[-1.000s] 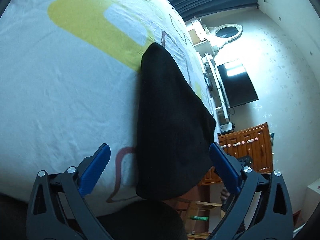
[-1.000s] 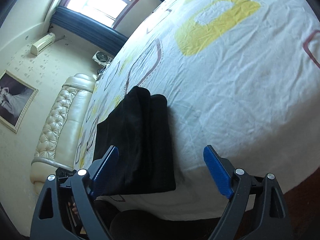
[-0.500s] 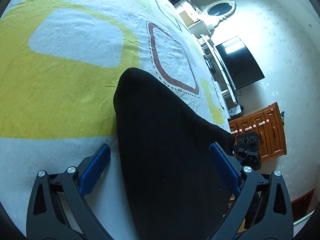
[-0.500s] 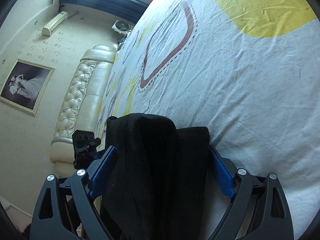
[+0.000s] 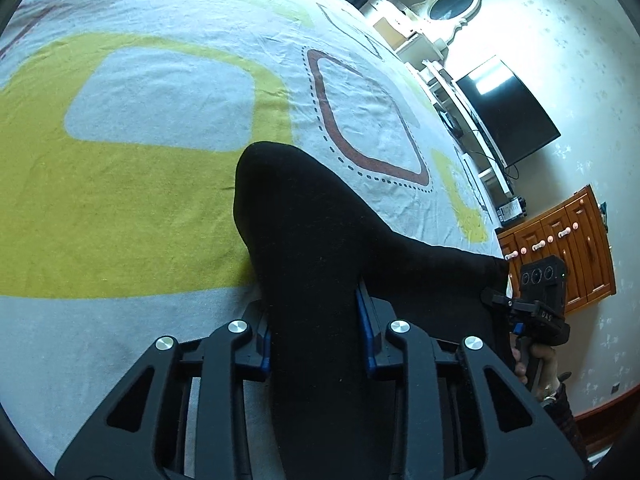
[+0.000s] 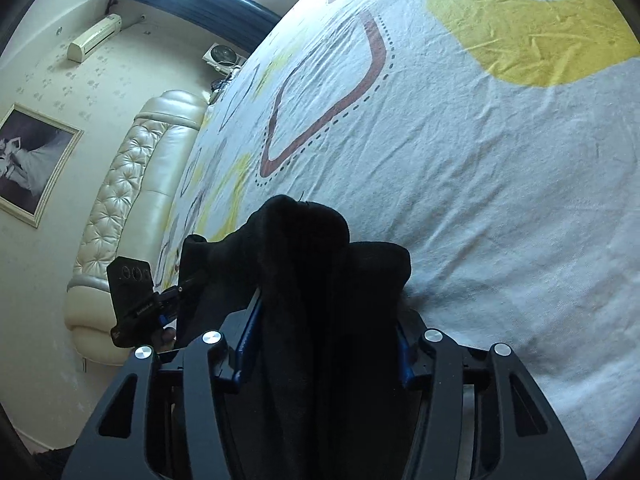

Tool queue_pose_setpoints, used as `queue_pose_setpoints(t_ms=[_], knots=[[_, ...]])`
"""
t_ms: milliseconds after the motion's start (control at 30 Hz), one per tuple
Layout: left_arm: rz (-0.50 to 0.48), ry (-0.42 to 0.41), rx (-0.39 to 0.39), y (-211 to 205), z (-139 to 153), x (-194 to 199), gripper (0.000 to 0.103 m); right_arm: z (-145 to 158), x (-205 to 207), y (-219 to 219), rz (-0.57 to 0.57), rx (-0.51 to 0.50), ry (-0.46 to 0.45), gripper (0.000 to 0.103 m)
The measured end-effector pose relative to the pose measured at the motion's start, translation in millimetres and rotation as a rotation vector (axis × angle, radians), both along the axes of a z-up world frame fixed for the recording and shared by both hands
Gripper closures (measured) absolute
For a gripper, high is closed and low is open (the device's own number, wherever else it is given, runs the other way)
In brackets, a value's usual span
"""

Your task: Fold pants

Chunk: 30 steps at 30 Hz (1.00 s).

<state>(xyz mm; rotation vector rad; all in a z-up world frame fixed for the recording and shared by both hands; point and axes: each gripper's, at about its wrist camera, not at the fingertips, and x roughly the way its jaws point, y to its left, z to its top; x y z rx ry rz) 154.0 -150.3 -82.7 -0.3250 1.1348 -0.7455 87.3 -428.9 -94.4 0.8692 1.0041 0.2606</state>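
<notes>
Between both tongs (image 5: 316, 336) (image 6: 324, 344), black pants (image 5: 320, 240) hide blue pads.

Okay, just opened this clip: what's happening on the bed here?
A person is folding black pants on a bed with a patterned sheet, using hand-held tongs in each hand. The left tongs are shut on one end of the folded fabric, and the right tongs are shut on the other end, where the layers bunch up thickly. The pants stretch between the two, partly resting on the sheet. The next fold is not yet made.
</notes>
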Motion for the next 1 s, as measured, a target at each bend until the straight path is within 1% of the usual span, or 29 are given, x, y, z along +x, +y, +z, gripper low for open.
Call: queue_pose_setpoints(t_ms=[100, 233, 400, 500, 633, 767, 867, 933, 1000], knots=[[0.017, -0.002, -0.013, 8.9, 6.9, 1.3, 0.076, 10.4, 7.0, 11.9, -0.002, -0.02, -0.011, 0.054], [0.043, -0.031, 0.009, 33.7, 12.4, 11.5, 0.076, 14.1, 29.6, 34.4, 0.017, -0.006, -0.016, 0.054], [0.14, -0.032, 0.016, 93.5, 15.1, 37.8, 0.076, 6.4, 74.4, 80.5, 0.073, 0.042, -0.026, 0.054], [0.2, -0.021, 0.016, 134.6, 15.7, 60.9, 0.076, -2.8, 105.3, 111.8, 0.105, 0.088, -0.024, 0.054], [0.275, -0.012, 0.012, 183.6, 13.7, 90.3, 0.076, -9.6, 143.2, 152.8, 0.141, 0.121, -0.028, 0.054], [0.292, 0.0, 0.022, 208.8, 9.9, 113.8, 0.076, -16.8, 170.8, 175.5, 0.138, 0.146, -0.023, 0.054], [0.283, 0.013, 0.013, 215.7, 5.3, 123.8, 0.076, -22.3, 178.4, 181.9, 0.129, 0.147, -0.012, 0.054], [0.273, 0.023, -0.004, 216.9, 2.0, 125.0, 0.073, -24.2, 177.9, 181.3, 0.131, 0.143, -0.01, 0.054], [0.254, 0.01, -0.024, 217.8, 2.7, 120.7, 0.065, -23.3, 172.6, 178.4, 0.134, 0.135, -0.006, 0.049]])
